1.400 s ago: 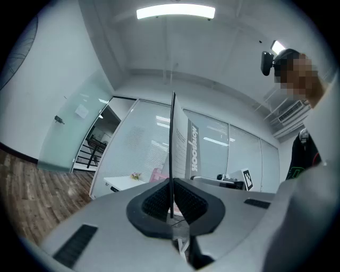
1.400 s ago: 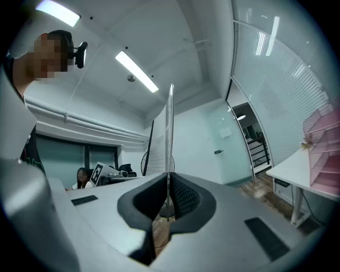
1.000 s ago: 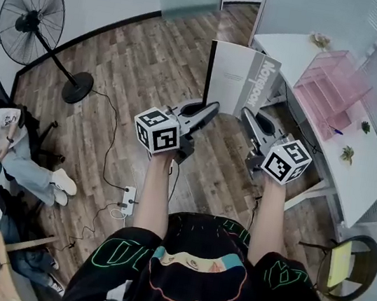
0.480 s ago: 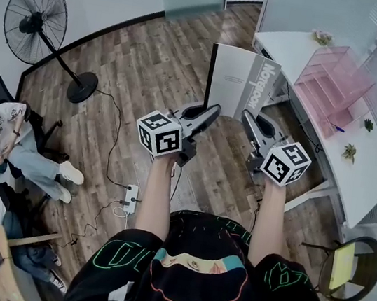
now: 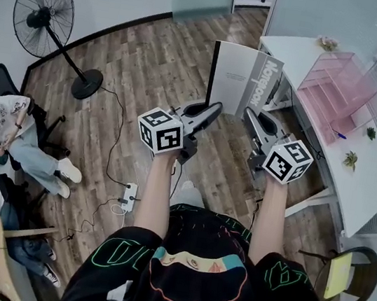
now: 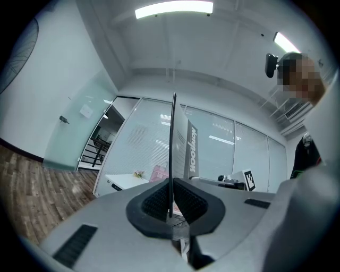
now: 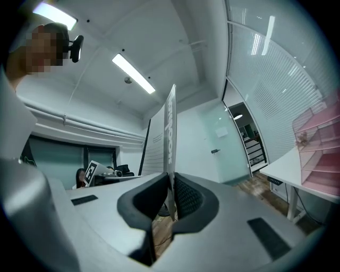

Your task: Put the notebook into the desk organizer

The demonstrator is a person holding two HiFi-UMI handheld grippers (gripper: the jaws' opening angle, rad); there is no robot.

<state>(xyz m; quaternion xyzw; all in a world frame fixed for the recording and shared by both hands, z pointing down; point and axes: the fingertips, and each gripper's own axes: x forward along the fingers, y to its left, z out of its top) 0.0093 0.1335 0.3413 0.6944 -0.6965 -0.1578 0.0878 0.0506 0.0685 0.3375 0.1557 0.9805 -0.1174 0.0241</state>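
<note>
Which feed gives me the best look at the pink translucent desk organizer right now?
The head view: the pink translucent desk organizer shows whole from above, standing on the white desk. The right gripper view catches only part of it at the frame's right edge. The left gripper view shows just a small, distant pink patch.

Grey notebook (image 5: pixel 244 81) upright — pink organizer (image 5: pixel 335 83) apart

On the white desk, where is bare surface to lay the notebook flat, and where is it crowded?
Free: the near end of the white desk, past the small green plant, and the narrow strip between the pink desk organizer and the desk's room-side edge. Crowded: beside the organizer, where a blue pen and a second plant lie.
</note>
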